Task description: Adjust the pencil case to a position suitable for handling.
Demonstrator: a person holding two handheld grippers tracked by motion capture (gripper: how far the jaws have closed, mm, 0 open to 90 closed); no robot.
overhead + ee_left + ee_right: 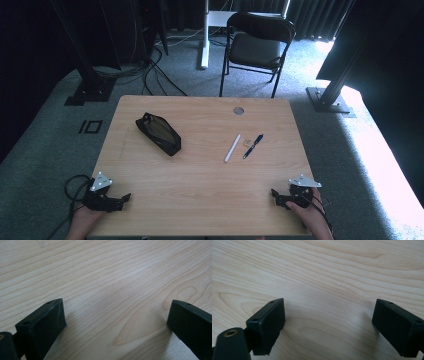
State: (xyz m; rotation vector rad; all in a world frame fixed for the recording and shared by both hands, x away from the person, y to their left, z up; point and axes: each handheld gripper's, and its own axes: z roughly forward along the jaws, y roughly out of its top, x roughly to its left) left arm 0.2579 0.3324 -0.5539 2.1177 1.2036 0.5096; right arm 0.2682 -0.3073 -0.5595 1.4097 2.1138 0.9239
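A black zipped pouch lies slantwise on the left half of the wooden table. Right of centre lie a white stick, a small tan eraser-like piece and a dark blue pen. My left gripper rests at the near left corner, held by a hand, far from the pouch. My right gripper rests near the front right edge. In the left gripper view my left gripper stands open over bare wood. In the right gripper view my right gripper is open too, nothing between its jaws.
A round grommet sits at the table's far edge. Behind the table stands a black folding chair. Cables and dark stand bases lie on the grey carpet around it. A cable loops off the left gripper beside the table.
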